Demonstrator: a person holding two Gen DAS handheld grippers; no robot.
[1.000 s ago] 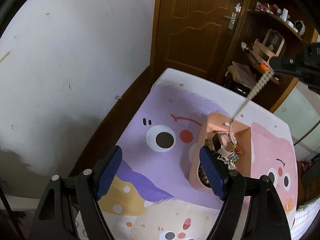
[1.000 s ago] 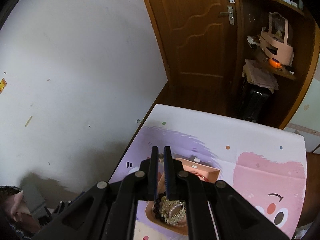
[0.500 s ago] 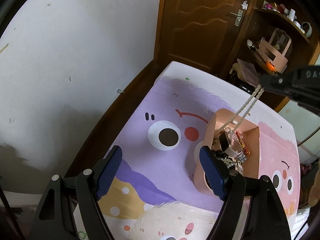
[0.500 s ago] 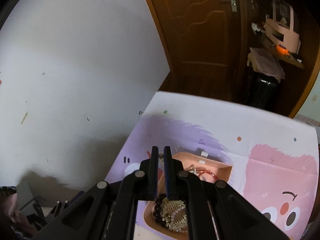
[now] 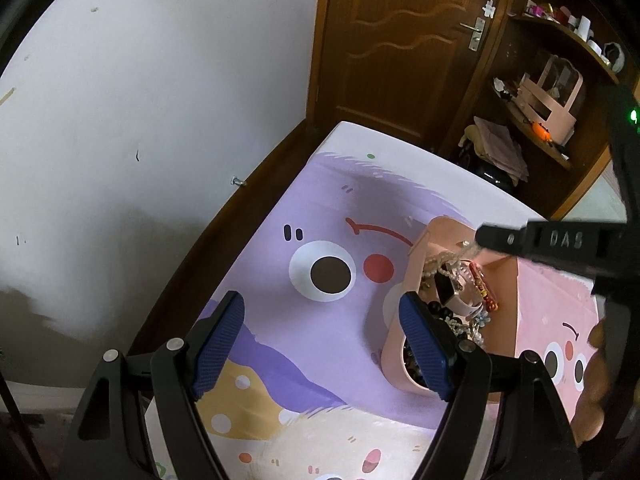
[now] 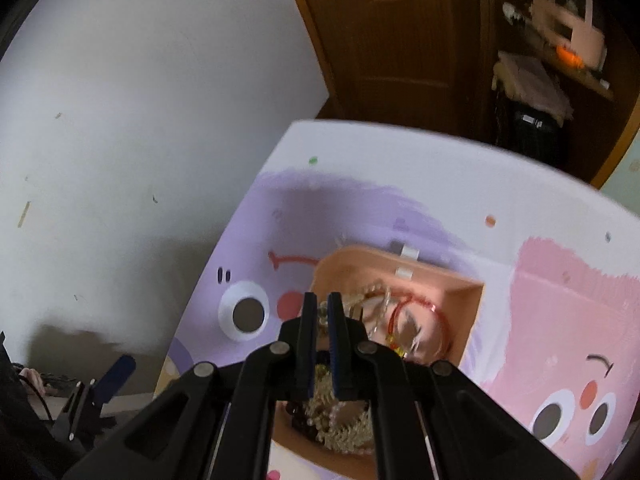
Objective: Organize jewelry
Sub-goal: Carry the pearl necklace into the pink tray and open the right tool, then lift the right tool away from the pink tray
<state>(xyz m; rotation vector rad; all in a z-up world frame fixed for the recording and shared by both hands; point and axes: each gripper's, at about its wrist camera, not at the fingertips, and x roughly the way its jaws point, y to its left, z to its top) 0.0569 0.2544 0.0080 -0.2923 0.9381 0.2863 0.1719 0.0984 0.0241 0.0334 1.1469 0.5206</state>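
Observation:
A pink jewelry box [image 5: 424, 240] [image 6: 468, 304] sits on a cartoon-print tabletop and holds a pile of jewelry: a red bracelet [image 6: 424, 312], dark beads [image 5: 438, 312] and a watch [image 5: 456, 292]. My right gripper [image 6: 323, 304] [image 5: 480, 238] is shut on a pearl necklace [image 5: 442, 258], lowered into the box's far end. The necklace lies coiled on the pile. My left gripper [image 5: 322, 322] is open and empty, hovering left of the box, its right finger by the box's near wall.
The tabletop [image 5: 320, 208] carries purple and pink cartoon faces. A white wall is on the left. A brown door [image 5: 400, 40] and wooden shelves [image 5: 560, 80] with a pink basket stand beyond the far edge.
My right gripper has come down with the pearl necklace. The strand hung taut above the box before; now it is gathered inside the box. My left gripper stayed open.

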